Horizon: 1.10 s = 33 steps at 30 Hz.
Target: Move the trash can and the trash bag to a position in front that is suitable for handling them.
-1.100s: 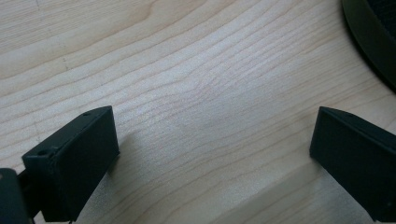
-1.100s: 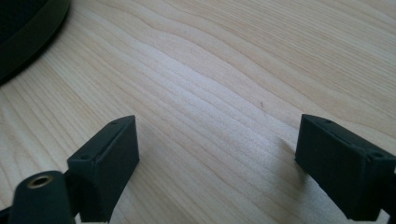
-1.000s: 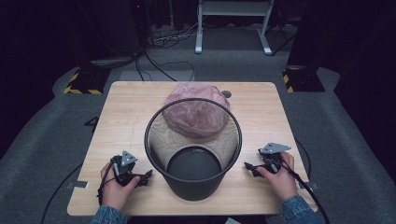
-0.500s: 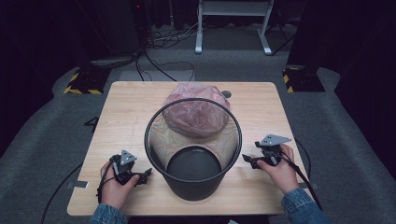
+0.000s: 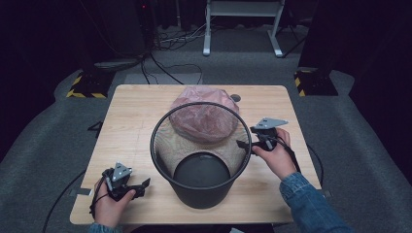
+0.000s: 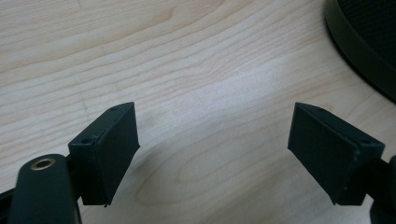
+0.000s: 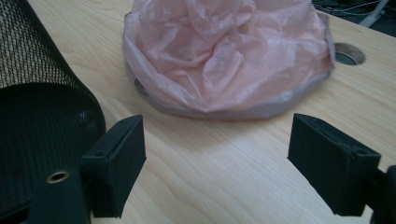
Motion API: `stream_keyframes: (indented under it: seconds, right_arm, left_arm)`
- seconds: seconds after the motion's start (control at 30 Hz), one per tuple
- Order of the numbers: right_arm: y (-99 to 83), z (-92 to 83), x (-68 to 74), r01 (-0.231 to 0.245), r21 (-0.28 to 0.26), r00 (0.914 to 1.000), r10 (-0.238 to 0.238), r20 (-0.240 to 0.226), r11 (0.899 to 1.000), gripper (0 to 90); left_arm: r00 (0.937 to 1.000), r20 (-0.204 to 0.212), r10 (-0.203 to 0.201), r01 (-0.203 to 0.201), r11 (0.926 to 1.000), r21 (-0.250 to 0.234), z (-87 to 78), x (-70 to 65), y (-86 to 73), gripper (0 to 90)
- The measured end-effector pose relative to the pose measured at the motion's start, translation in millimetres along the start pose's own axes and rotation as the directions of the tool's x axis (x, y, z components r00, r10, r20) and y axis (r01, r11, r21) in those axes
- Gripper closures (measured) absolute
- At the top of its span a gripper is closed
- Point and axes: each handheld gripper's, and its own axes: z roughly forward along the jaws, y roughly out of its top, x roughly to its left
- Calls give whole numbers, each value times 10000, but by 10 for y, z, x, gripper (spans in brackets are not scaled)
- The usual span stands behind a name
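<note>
A black mesh wastebasket (image 5: 201, 191) stands upright in the middle of the wooden table (image 5: 131, 121). Behind it lies a crumpled pink plastic bag (image 5: 204, 116), partly seen through the mesh. My left gripper (image 5: 142, 186) rests low on the table to the basket's left, open, over bare wood (image 6: 212, 121), with the basket's base (image 6: 362, 46) just ahead to the right. My right gripper (image 5: 242, 144) is held at the basket's right rim, open and holding nothing. In the right gripper view, this gripper (image 7: 217, 135) faces the pink bag (image 7: 229, 56), with the mesh wall (image 7: 42, 107) on its left.
A round cable hole (image 5: 235, 97) pierces the table beside the bag, also seen as the cable hole (image 7: 348, 53) in the right gripper view. Cables and a metal stand's legs (image 5: 243, 29) lie on the grey floor beyond the table. Bare wood flanks the basket on both sides.
The right hand has carried its gripper away from the near edge, along the basket's right side toward the bag. The left gripper has barely shifted.
</note>
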Motion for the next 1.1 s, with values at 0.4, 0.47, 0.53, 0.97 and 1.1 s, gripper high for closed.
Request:
stream_keyframes:
  seconds: [0.4, 0.47, 0.53, 0.97, 1.1]
  right_arm:
    - [356, 501, 65, 386, -64, 9991, -387, -165, 9992, 192]
    - [383, 600, 64, 360, -70, 9991, -362, -240, 9993, 192]
    - [388, 673, 58, 186, -118, 9993, -189, -324, 9998, 193]
    - [136, 1205, -93, -105, 1388, 9998, 81, 182, 9903, 246]
    - [85, 1185, -90, -193, 1902, 9994, 137, 312, 9816, 246]
  left_arm:
    - [9992, -313, -247, 245, 9997, -69, -200, 73, -182, 177]
    - [9989, -248, -396, 394, 9992, -79, -209, 77, -191, 194]
    - [9990, -202, -398, 396, 9992, -88, -211, 86, -198, 210]
    - [9996, -95, -276, 274, 9994, -229, -206, 68, -191, 218]
    - [9996, -65, -264, 262, 9993, -251, -193, 53, -179, 219]
